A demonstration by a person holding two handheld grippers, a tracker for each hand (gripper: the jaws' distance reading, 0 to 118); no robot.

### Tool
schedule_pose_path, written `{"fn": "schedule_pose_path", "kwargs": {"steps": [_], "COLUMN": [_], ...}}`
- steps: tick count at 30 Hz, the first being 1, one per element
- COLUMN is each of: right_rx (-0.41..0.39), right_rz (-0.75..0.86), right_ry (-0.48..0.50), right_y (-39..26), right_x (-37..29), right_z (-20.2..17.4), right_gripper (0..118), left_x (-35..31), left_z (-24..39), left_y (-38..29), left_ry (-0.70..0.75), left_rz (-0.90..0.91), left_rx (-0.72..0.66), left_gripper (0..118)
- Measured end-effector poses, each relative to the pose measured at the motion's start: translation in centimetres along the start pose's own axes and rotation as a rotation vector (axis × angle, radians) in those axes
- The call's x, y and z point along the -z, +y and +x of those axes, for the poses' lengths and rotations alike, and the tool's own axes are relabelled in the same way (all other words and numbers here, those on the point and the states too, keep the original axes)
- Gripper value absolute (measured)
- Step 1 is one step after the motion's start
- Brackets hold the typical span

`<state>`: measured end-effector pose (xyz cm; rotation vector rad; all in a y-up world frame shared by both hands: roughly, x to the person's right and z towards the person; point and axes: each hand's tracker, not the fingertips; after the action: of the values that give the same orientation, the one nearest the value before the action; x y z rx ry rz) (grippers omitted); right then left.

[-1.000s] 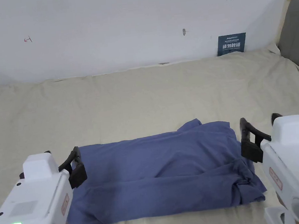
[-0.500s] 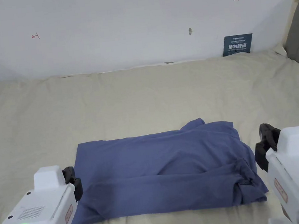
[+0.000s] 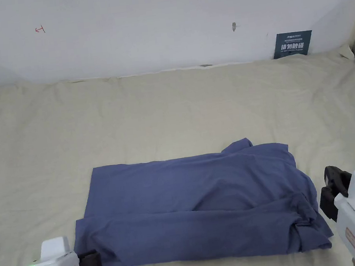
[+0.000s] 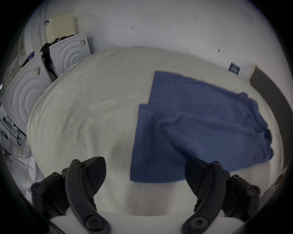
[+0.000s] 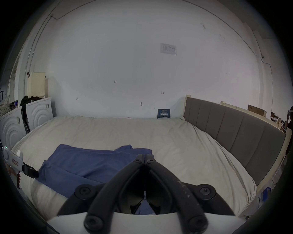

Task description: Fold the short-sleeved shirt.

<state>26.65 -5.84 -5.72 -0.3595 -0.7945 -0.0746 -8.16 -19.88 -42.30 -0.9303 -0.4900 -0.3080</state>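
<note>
Folded blue shirt point(image 3: 196, 204) on beige bed point(image 3: 170, 108) (rumpled) — grippers flanking: left gripper point(image 3: 89, 264), right gripper point(image 3: 333, 192)

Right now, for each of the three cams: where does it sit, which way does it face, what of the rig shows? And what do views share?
Head view: above the bed's near edge, facing the wall; blue shirt below, left gripper and right gripper at the bottom corners.
Left gripper view: low, off the shirt's left end, looking down across the bed; own jaws wide apart.
Right gripper view: low, level toward the wall and headboard; own jaws closed together.
Shared: shirt, bed, blue sign.
</note>
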Motion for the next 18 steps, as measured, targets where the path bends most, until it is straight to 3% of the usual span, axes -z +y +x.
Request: {"fn": "schedule_pose_path", "kwargs": {"steps": [3, 5, 7, 10, 11, 12, 13, 16, 18], "right_rx": [-0.005, -0.010, -0.001, 0.033, 0.051, 0.058, 0.069, 0.107, 0.135], "right_rz": [-0.043, -0.075, -0.119, -0.229, -0.267, -0.327, -0.401, -0.553, -0.595], "right_ry": [-0.004, -0.012, -0.018, -0.034, -0.032, -0.028, -0.017, -0.032, -0.030], "right_y": [-1.0, -1.8, -2.7, -4.7, -5.5, -6.5, -7.5, -10.4, -11.9], "right_x": [0.8, 1.2, 1.6, 3.3, 4.0, 5.1, 6.4, 9.6, 11.3], "right_z": [0.5, 0.8, 1.4, 2.5, 2.8, 3.2, 3.6, 3.6, 3.6], "right_gripper": [3, 3, 3, 6, 16, 33, 58, 101, 100], "left_x": [2.0, 2.2, 1.3, 0.9, 0.7, 0.2, -0.4, -2.1, -2.9], "left_z": [0.1, 0.5, 0.9, 1.6, 1.7, 1.6, 1.5, 1.2, 1.1], "left_y": [-0.5, -1.1, -1.3, -1.2, -1.1, -1.0, -0.8, 0.0, 0.5], "left_ry": [-0.026, -0.067, -0.049, -0.067, -0.062, -0.066, -0.068, -0.092, -0.107], "left_rz": [-0.020, -0.003, 0.034, 0.040, 0.046, 0.063, 0.091, 0.128, 0.139], "left_rx": [-0.015, -0.035, 0.007, 0.045, 0.057, 0.059, 0.053, 0.033, 0.032], "left_gripper": [52, 43, 11, 10, 9, 9, 9, 9, 9]}}
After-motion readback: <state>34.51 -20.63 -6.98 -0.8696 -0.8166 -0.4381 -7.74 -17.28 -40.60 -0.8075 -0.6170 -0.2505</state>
